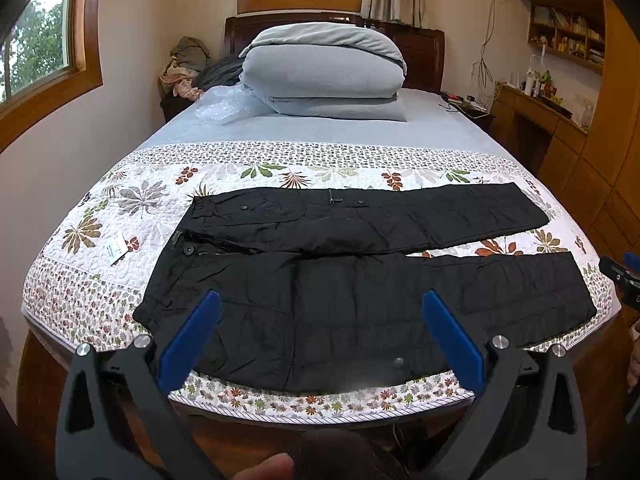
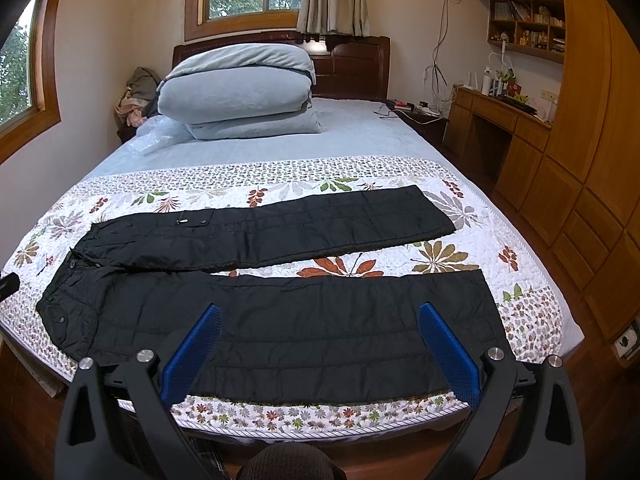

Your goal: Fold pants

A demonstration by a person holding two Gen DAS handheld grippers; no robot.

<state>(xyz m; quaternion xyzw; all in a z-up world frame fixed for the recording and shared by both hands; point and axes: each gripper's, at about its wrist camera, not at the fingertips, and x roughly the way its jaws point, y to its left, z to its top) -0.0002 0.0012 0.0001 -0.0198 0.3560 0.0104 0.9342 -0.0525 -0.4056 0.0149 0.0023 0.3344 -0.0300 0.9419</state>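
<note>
Black quilted pants (image 1: pixel 352 276) lie flat across the foot of the bed, waist to the left, both legs spread apart and pointing right; they also show in the right wrist view (image 2: pixel 280 304). My left gripper (image 1: pixel 320 308) is open and empty, held above the near leg close to the waist end. My right gripper (image 2: pixel 320 320) is open and empty, held above the near leg toward its cuff end. A part of the right gripper (image 1: pixel 622 276) shows at the right edge of the left wrist view.
The bed has a floral quilt (image 1: pixel 120 208) and a blue sheet. A folded blue duvet (image 1: pixel 324 68) is stacked at the headboard. A small card (image 1: pixel 116 248) lies left of the waist. Wooden cabinets and a desk (image 2: pixel 520 120) stand right of the bed.
</note>
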